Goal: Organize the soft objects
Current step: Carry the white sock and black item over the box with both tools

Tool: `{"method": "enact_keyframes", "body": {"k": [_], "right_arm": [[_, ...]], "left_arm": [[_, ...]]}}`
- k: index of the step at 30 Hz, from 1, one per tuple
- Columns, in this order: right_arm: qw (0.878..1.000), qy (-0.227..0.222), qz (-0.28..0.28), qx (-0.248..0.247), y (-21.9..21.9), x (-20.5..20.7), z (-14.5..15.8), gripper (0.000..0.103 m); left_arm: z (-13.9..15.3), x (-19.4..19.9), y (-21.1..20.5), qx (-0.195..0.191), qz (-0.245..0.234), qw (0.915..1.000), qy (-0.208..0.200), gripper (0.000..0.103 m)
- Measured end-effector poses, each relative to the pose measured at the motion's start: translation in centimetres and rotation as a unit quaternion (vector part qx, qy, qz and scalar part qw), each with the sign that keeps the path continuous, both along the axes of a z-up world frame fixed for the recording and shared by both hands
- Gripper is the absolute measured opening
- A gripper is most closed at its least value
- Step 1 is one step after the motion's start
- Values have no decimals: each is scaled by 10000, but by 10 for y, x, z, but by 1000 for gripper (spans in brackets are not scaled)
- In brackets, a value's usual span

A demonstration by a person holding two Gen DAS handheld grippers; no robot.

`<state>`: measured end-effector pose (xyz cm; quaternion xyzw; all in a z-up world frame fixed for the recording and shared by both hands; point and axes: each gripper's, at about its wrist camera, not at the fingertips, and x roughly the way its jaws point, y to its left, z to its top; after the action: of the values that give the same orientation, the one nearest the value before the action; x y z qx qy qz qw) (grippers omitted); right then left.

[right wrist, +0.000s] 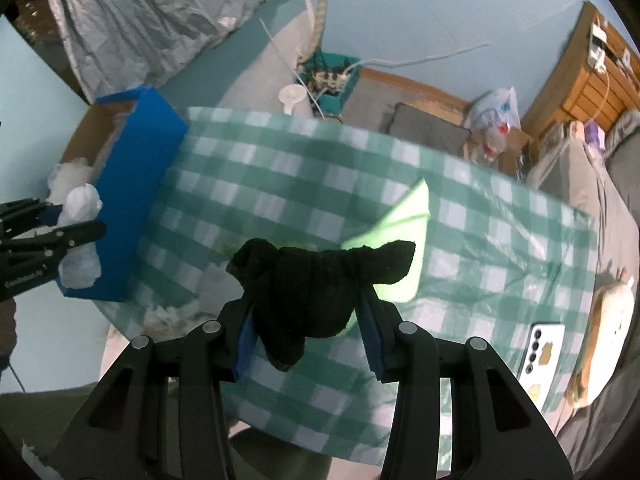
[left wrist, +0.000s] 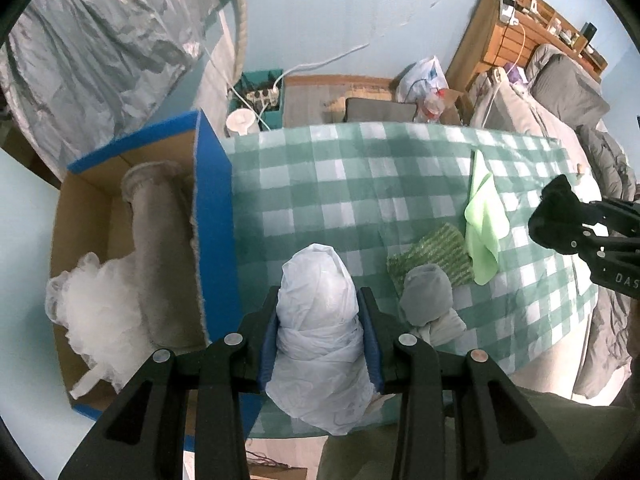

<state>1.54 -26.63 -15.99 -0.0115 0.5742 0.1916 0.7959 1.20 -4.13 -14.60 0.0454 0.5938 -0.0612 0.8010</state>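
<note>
Left hand-held gripper [left wrist: 320, 336] pinching a knotted white plastic bag [left wrist: 318, 320] between its blue pads, held over the near edge of the worktop [left wrist: 304, 184] covered in green-and-white check, just beside the blue wall of the cardboard box [left wrist: 214, 216]. Right hand-held gripper [right wrist: 306, 320] clamped on a bunched black sock [right wrist: 308, 288], lifted above the check cloth; seen from the left wrist as a dark bundle at the far right edge. Just right of the white bag, resting on the cloth: a rolled grey sock [left wrist: 426, 292] lying on a pale cloth [left wrist: 444, 328], touching a green striped scrubbing pad [left wrist: 436, 252], with a light green cloth [left wrist: 484, 220] draped over the pad's right side. Inside the box, to the left: a fluffy white mesh puff [left wrist: 96, 312] at the near end and a long grey knitted tube [left wrist: 154, 224] running toward the far end. At the right of the worktop in the right-wrist view, a white phone [right wrist: 540, 344] lying flat. Beyond the worktop: a teal crate [left wrist: 260, 96] holding a power strip, a grey mat on the floor, a plastic shopping bag [left wrist: 422, 76], a wooden headboard [left wrist: 504, 40] and grey bedding.
</note>
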Motion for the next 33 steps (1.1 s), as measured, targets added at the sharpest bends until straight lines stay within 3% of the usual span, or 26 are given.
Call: {"method": "enact_keyframes", "body": {"k": [14, 33], "right_arm": [[9977, -325, 530, 273, 51, 16, 47, 44], [9874, -556, 1420, 415, 141, 31, 73, 44]], "left_arm": [[43, -5, 34, -116, 318, 9985, -439, 37], [59, -7, 92, 115, 847, 9938, -717, 37]]}}
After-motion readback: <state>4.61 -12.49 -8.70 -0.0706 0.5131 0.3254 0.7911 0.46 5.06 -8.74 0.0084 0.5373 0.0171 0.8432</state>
